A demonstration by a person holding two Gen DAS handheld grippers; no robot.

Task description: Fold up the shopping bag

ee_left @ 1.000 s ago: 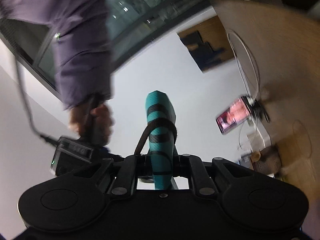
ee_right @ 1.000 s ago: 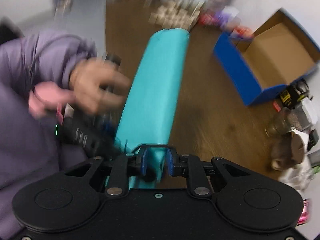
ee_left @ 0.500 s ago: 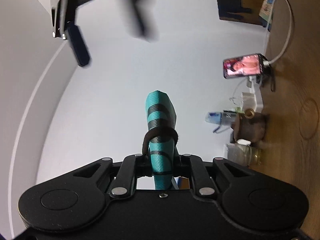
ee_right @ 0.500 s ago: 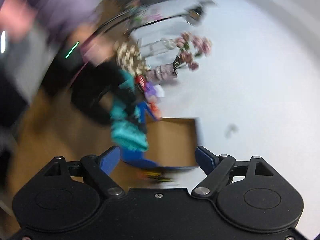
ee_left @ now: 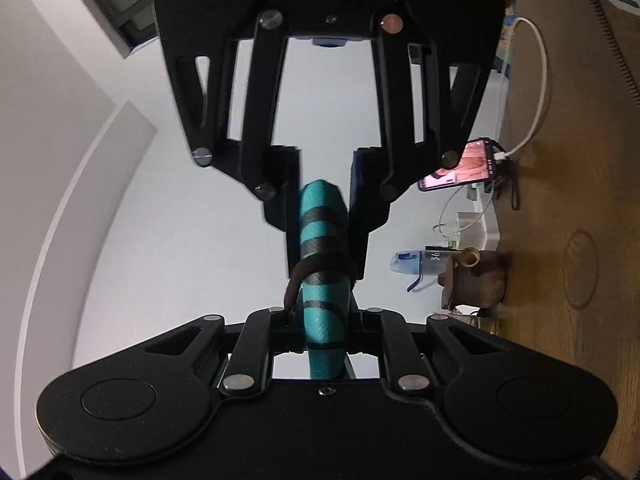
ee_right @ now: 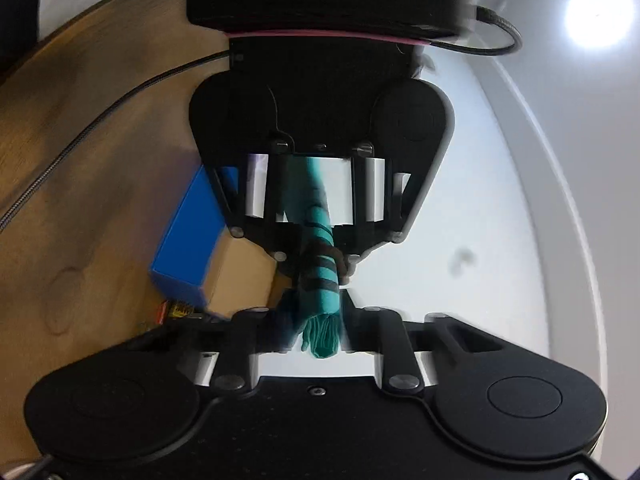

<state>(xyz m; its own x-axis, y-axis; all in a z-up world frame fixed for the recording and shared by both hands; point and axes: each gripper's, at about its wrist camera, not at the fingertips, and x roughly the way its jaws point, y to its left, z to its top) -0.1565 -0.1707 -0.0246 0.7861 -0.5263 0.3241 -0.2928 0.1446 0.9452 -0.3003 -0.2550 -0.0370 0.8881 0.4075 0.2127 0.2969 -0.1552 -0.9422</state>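
The shopping bag (ee_left: 320, 216) is a tight teal roll bound by a dark strap (ee_left: 316, 266). My left gripper (ee_left: 323, 316) is shut on its near end. Facing it from above in the left wrist view, my right gripper (ee_left: 325, 272) has its jaws closing on the roll's far end, both pads against the fabric. In the right wrist view the bag's gathered end (ee_right: 322, 336) sits between my right gripper (ee_right: 320, 320), slightly blurred. Behind it the left gripper (ee_right: 320, 268) holds the roll. The roll is held in the air between the two grippers.
A wooden table (ee_left: 580, 200) runs along the right. On it are a lit phone (ee_left: 464, 164) with a white cable, a blue bottle (ee_left: 412, 262) and a brown clay pot (ee_left: 476, 280). A blue cardboard box (ee_right: 188, 240) and a black cable (ee_right: 80, 136) lie on the table.
The right gripper let go of the roll, swung away open, then came back opposite the left gripper with its jaws around the roll's free end. The left gripper kept hold of the roll and rose slightly.
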